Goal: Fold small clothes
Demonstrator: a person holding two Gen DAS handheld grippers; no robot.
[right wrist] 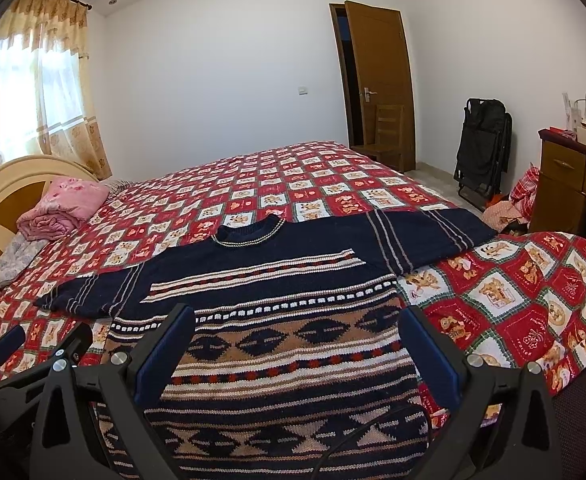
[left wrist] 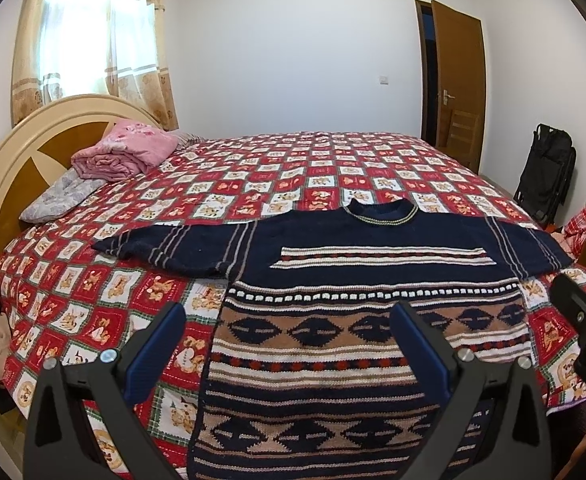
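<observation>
Patterned sweater [left wrist: 333, 264] laid flat on the checkered bedspread [left wrist: 277, 168], sleeves spread out, left gripper [left wrist: 289, 312] and right gripper [right wrist: 297, 316] held above the hem — both spread apart, nothing gripped.

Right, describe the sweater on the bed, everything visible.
The sweater is a thick knit: navy at the chest and sleeves, with tan, white and red patterned bands across the body and a striped round collar. It lies flat and unfolded on the checked bedspread, sleeves spread, collar pointing away, hem hanging over the near edge. Neither open gripper touches it.
</observation>
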